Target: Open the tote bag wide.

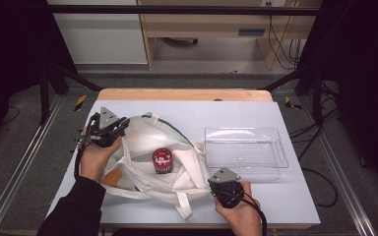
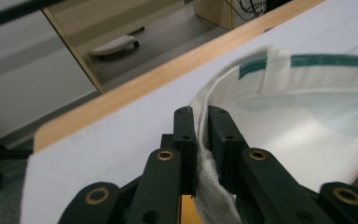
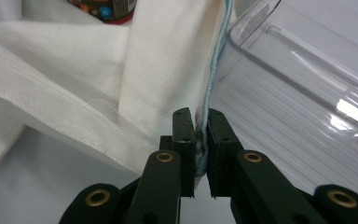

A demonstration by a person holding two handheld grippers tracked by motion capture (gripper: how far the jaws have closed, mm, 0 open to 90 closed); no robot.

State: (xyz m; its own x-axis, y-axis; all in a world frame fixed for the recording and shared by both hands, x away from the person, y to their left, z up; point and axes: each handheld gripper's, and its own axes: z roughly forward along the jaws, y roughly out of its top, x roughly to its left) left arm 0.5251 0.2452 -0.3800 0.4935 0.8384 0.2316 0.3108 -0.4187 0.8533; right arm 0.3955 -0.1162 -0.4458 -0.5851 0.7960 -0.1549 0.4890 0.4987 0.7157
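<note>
Both grippers, left and right, clamp bag rim; uneven pull likely tips red can, 12 o'clock of right.

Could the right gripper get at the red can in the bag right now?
Probably not as things stand. The right gripper is shut on the white bag's edge, and bag cloth stands between it and the red can. It would have to let go first.
</note>
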